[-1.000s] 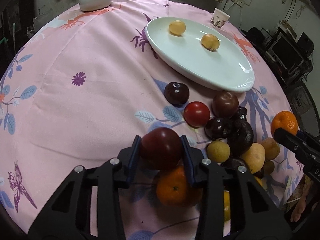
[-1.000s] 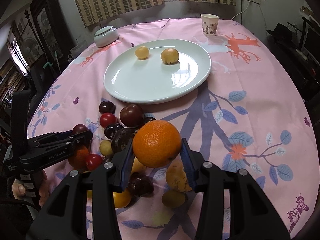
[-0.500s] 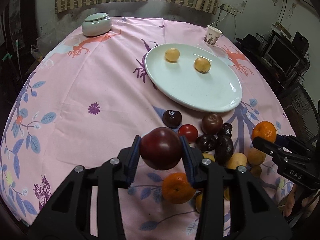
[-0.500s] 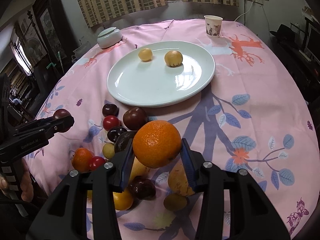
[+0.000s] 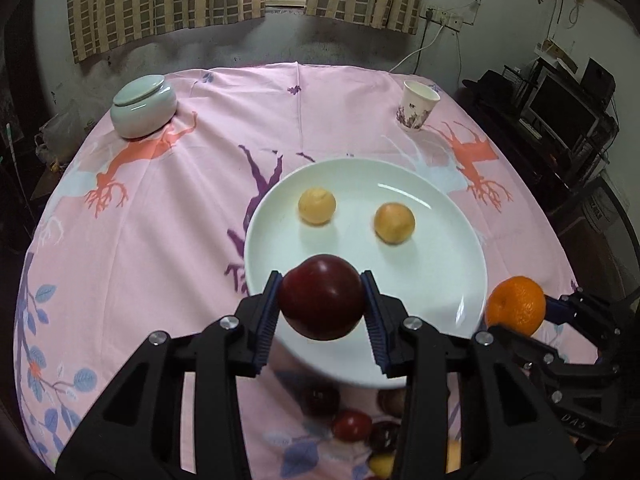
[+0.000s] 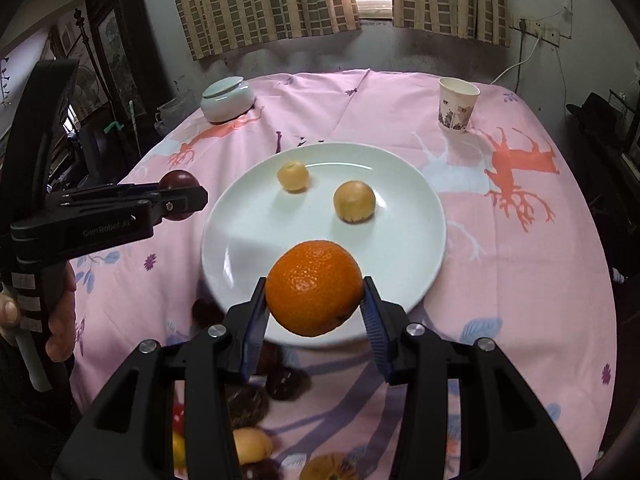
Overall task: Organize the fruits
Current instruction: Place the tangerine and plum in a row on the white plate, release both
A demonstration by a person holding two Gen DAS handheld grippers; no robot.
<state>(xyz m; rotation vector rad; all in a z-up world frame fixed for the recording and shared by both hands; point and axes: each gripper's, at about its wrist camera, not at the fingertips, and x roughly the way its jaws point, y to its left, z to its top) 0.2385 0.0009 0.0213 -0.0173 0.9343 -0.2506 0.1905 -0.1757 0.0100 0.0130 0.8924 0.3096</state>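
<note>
Now two yellow fruits (image 5: 356, 213) on the white plate (image 5: 432, 280); left gripper (image 5: 322, 306) clamped on plum (image 5: 322, 303), right gripper (image 6: 314, 304) on orange (image 6: 315, 287).

A dark red plum (image 5: 322, 303) is clamped between the left fingers (image 5: 269, 312). A dimpled orange (image 6: 315, 288) is clamped between the right fingers (image 6: 370, 312). Beyond both fingers, two yellow fruits (image 5: 317, 205) are seen on a white plate (image 5: 440, 264).

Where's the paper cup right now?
The paper cup stands upright at the table's far right, beyond the white plate, across from the lidded bowl at far left.
</note>
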